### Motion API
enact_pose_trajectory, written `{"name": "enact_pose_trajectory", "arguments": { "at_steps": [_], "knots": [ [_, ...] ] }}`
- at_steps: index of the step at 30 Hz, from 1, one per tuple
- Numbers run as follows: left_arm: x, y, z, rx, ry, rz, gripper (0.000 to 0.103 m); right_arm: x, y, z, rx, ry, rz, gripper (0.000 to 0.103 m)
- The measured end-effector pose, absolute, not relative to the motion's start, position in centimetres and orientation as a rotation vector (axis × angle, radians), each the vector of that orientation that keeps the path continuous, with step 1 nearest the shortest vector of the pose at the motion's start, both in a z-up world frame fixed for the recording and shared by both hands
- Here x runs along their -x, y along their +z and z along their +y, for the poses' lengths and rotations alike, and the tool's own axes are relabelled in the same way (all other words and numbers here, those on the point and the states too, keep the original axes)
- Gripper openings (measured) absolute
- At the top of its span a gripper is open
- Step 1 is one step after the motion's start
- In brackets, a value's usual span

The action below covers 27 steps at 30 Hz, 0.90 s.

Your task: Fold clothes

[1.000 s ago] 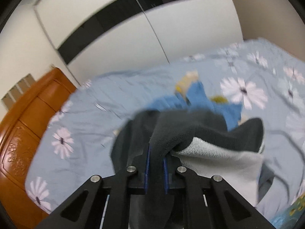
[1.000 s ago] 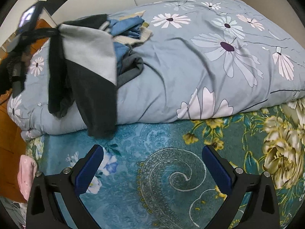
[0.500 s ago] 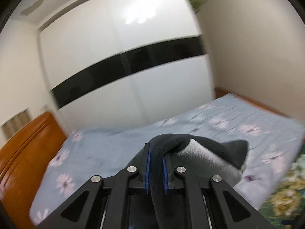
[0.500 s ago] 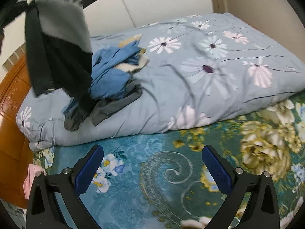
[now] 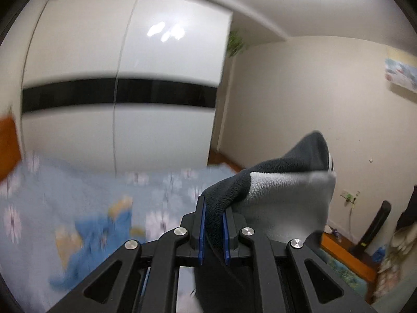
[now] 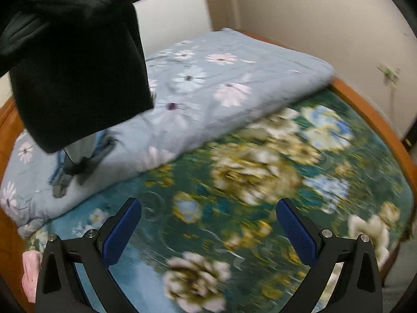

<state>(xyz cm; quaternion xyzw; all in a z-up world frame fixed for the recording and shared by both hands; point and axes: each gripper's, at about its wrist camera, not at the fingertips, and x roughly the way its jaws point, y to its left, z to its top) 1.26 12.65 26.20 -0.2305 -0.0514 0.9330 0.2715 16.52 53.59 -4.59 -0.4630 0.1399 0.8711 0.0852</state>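
Observation:
My left gripper [image 5: 213,208] is shut on a dark grey and light grey fleece garment [image 5: 281,190] and holds it high in the air above the bed. The same garment hangs as a dark mass at the upper left of the right wrist view [image 6: 78,73]. My right gripper [image 6: 208,216] is open and empty, low over the green floral bedsheet [image 6: 260,182]. A pile of blue and yellow clothes [image 5: 99,234] lies on the pale blue daisy quilt [image 5: 52,195], partly hidden behind the garment in the right wrist view [image 6: 78,164].
The folded quilt [image 6: 221,83] covers the far half of the bed. An orange wooden bed frame [image 6: 378,120] rims the mattress. A white wardrobe with a black band [image 5: 117,96] stands behind. A pink cloth [image 6: 30,274] lies at the lower left.
My left gripper has lifted the fleece garment off the clothes pile and swung it up and to the right. My right gripper has stayed open and swung right over the floral sheet.

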Motion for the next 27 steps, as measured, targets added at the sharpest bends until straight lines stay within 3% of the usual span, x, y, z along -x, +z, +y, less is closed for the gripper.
{"name": "enact_pose_trajectory", "arguments": {
  "at_steps": [5,10,13,18,24,26,27],
  "knots": [
    [-2.2,15.6,7.7,0.977,2.590,-0.132,0.011,-18.4,-6.4,54.2,1.455,2.535,0.437,0.103],
    [-5.4,0.6,5.8,1.411,2.589,0.034,0.011,-19.9,-8.3,54.0,1.539,2.484,0.456,0.103],
    [-7.3,-5.8,3.8,1.616,2.634,0.068,0.011,-18.4,-8.8,51.7,1.614,2.525,0.428,0.103],
    [-10.1,-9.7,-4.8,1.832,2.719,-0.181,0.011,-15.3,-9.7,47.4,1.726,2.607,0.411,0.103],
    [-12.4,-10.2,-6.6,1.897,2.700,-0.094,0.015,-10.4,-12.6,41.9,1.918,2.636,0.532,0.103],
    [-12.7,-10.2,-6.6,1.899,2.673,-0.104,0.020,-9.5,-14.2,40.5,1.964,2.600,0.633,0.103],
    [-12.6,-10.2,-6.7,1.902,2.661,-0.110,0.033,-9.0,-15.0,39.9,1.984,2.578,0.676,0.103]
  ]
}}
